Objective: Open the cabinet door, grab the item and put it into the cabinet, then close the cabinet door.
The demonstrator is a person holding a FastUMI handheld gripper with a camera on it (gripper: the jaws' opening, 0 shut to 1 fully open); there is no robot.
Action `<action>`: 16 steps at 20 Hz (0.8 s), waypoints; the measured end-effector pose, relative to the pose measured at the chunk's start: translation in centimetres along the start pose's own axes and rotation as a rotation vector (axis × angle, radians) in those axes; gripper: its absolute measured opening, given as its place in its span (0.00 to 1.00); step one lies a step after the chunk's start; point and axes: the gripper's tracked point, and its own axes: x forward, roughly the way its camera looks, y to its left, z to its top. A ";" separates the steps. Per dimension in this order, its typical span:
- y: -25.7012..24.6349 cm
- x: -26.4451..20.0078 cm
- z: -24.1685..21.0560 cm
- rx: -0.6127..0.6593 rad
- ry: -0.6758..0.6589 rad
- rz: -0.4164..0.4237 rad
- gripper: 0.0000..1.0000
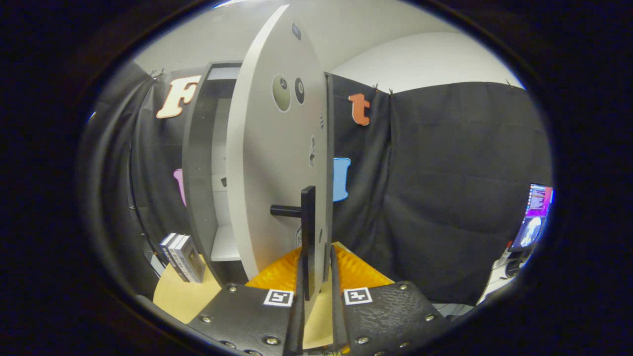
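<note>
The grey cabinet door stands swung open, nearly edge-on to me. Its black bar handle runs upright between my fingers. My gripper is shut on the handle, one finger on each side, close to the door's free edge. Left of the door is the dark cabinet frame, with a pale shelf showing through the opening. A small stack of boxed items stands upright on the tan table top, just left of the cabinet's foot and well left of my fingers.
Black cloth walls close the booth behind and to the right. A lit laptop screen sits at the far right on a pale surface. The open door blocks the middle of the space ahead.
</note>
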 end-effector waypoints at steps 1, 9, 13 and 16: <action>-0.9 0.0 0.1 0.001 -0.001 -0.017 0.23; -4.8 1.0 0.2 0.014 0.018 0.024 0.02; -6.5 1.4 0.2 0.025 0.034 0.076 0.12; -8.2 1.3 -0.3 0.048 0.049 0.077 0.22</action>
